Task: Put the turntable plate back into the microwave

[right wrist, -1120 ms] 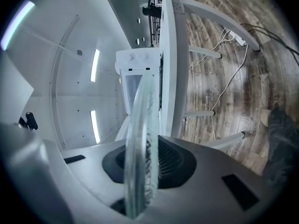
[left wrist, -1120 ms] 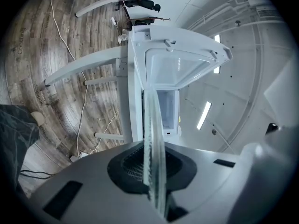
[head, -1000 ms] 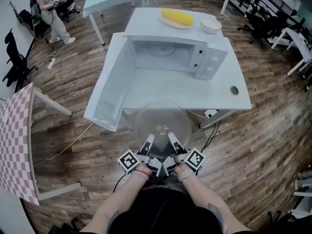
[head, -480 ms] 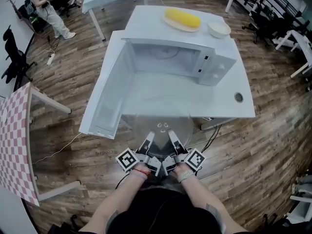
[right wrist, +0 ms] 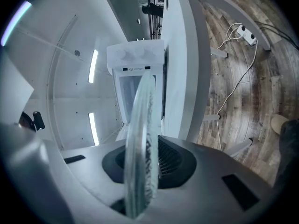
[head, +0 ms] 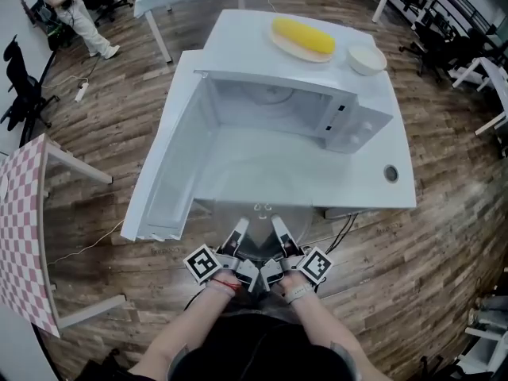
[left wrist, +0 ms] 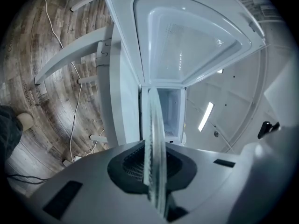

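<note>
Head view: high, steeply down over microwave (head: pixel 349 125) on table (head: pixel 373 177); both gripper views: low, level, close behind glass plate (left wrist: pixel 154 125) edge, facing open microwave; shared: plate, microwave cavity.

microwave (head: pixel 349 121) cavity open ahead, door (head: pixel 171 173) swung wide at its left, bare tabletop (head: pixel 373 177) before the opening
</note>
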Motion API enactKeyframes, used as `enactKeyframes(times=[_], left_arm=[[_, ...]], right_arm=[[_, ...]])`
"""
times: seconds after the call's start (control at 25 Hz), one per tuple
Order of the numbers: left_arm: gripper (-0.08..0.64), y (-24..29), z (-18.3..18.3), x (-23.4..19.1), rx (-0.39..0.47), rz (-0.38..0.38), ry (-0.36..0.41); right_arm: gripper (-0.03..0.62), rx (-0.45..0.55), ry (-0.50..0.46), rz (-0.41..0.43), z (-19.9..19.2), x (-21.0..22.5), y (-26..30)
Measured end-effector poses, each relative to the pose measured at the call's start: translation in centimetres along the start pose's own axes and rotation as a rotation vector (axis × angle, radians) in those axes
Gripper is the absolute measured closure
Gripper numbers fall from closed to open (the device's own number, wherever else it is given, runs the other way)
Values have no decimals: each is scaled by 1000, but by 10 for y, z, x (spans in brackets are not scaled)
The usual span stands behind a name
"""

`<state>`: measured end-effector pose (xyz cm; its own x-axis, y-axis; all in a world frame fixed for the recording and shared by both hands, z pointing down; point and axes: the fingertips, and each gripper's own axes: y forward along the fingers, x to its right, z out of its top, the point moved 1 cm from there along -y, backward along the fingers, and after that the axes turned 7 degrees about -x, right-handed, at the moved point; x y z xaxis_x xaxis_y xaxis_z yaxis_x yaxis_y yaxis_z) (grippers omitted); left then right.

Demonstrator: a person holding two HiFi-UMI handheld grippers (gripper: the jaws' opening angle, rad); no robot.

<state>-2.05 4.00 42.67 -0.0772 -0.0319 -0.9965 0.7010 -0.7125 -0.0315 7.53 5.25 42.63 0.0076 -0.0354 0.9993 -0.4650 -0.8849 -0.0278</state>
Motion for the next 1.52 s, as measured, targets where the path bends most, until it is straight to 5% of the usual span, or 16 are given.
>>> enactKeyframes(times=[1.52], left_arm=[[528, 130, 82, 10, 15, 8, -43]], right_arm=[[520, -4, -1, -30, 99, -1, 119]])
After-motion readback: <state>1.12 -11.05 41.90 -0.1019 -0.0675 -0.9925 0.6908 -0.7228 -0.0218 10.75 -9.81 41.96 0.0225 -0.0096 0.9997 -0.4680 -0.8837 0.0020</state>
